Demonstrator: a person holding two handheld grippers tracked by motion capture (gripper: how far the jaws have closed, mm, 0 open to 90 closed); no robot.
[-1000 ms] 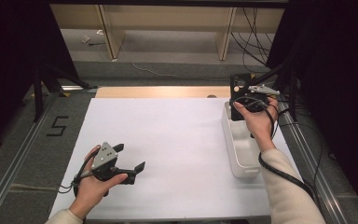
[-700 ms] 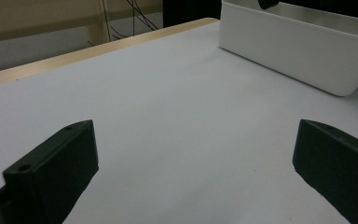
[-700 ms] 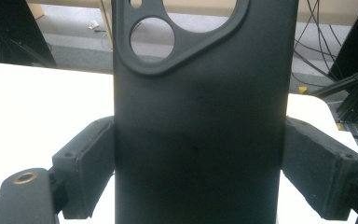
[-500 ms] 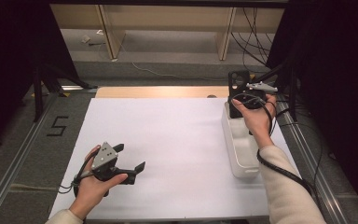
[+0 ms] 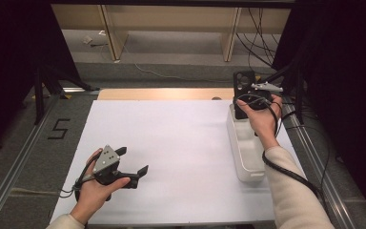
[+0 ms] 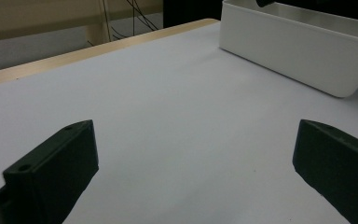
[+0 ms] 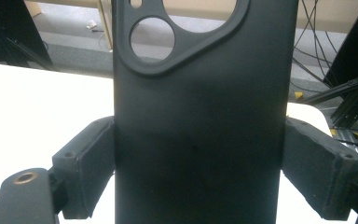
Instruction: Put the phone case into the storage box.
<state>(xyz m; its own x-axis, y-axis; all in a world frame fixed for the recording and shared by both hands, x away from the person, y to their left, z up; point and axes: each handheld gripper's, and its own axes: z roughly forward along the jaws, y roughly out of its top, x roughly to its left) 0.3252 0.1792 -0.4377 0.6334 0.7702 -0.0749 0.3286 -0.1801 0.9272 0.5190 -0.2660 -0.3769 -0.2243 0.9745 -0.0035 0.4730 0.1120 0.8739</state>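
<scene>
Right gripper (image 7: 196, 163) clamps black phone case (image 7: 196, 116) over white bin (image 5: 248, 157), right of frame; keep case upright, lift clear of rim. Left gripper (image 6: 191, 186) gapes empty.

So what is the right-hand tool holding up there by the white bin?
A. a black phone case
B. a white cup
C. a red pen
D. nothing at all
A: the right gripper has its jaws pressed on both sides of a black phone case with camera cut-outs, held above the white bin.
</scene>
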